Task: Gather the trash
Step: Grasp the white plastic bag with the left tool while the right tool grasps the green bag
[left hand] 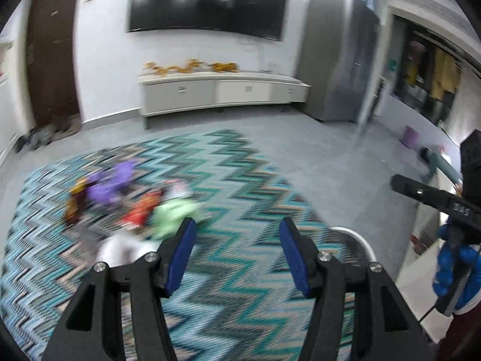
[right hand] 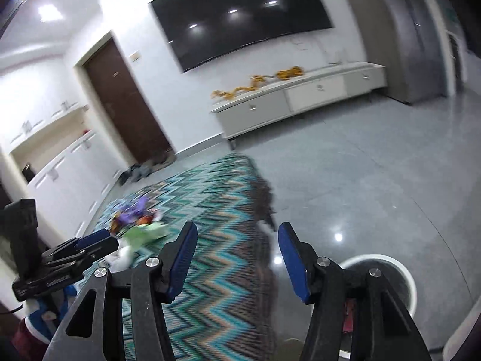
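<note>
Both grippers, left gripper and right gripper, gape empty; blurred trash pile on rug, bin half hidden.

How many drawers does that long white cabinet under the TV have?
3 show, side by side along the cabinet: left, middle and right. Blur could hide more.

Matt black plastic on the left gripper and right gripper, with blue rubbery pads and shiny metal screws. Woven zigzag cloth on the rug, its far edge fringed. Crinkled, glossy-looking wrappers, blurred. Polished grey floor mirroring lamps. Glossy black TV screen. Dark wooden door. Smooth white bin rim.
</note>
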The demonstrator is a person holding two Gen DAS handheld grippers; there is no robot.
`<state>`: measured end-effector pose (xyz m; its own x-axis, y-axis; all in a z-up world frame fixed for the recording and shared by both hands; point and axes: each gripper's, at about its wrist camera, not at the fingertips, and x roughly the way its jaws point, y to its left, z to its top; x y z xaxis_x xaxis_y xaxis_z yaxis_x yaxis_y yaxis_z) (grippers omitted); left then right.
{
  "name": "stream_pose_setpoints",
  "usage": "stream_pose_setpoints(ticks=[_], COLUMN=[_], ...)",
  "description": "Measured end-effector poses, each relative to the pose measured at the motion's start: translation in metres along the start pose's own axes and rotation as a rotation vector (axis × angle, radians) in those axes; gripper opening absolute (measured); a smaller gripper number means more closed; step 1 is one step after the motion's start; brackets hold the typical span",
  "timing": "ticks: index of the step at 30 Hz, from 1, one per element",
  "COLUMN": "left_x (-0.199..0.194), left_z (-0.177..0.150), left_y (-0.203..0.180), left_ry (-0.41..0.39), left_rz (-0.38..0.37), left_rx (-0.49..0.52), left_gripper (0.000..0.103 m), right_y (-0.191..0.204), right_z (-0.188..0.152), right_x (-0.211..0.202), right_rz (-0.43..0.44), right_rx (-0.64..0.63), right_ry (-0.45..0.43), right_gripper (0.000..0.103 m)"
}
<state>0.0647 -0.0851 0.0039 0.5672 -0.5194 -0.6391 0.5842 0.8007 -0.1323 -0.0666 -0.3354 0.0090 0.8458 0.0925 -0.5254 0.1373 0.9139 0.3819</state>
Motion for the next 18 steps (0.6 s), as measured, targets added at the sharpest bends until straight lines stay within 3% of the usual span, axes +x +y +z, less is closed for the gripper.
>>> stream_pose_setpoints(ticks=[8,18], left_x=[0.002,0.055], left_z=[-0.015,-0.018], left_y=[0.091,0.122], left_ry=[0.047,0.167], left_rz=[0.132,0.063], left_rx=[-0.083,-0.074], left_gripper=[0.056,0.055], right_y=[0.085,0.151], right_z=[-0.002,-0.007], right_x=[0.075,0.164], right_rz=[0.095,0.128], right_rx=[-0.147,-0.254], right_ry=[0.111,0.201], right_gripper=[0.054,0.054])
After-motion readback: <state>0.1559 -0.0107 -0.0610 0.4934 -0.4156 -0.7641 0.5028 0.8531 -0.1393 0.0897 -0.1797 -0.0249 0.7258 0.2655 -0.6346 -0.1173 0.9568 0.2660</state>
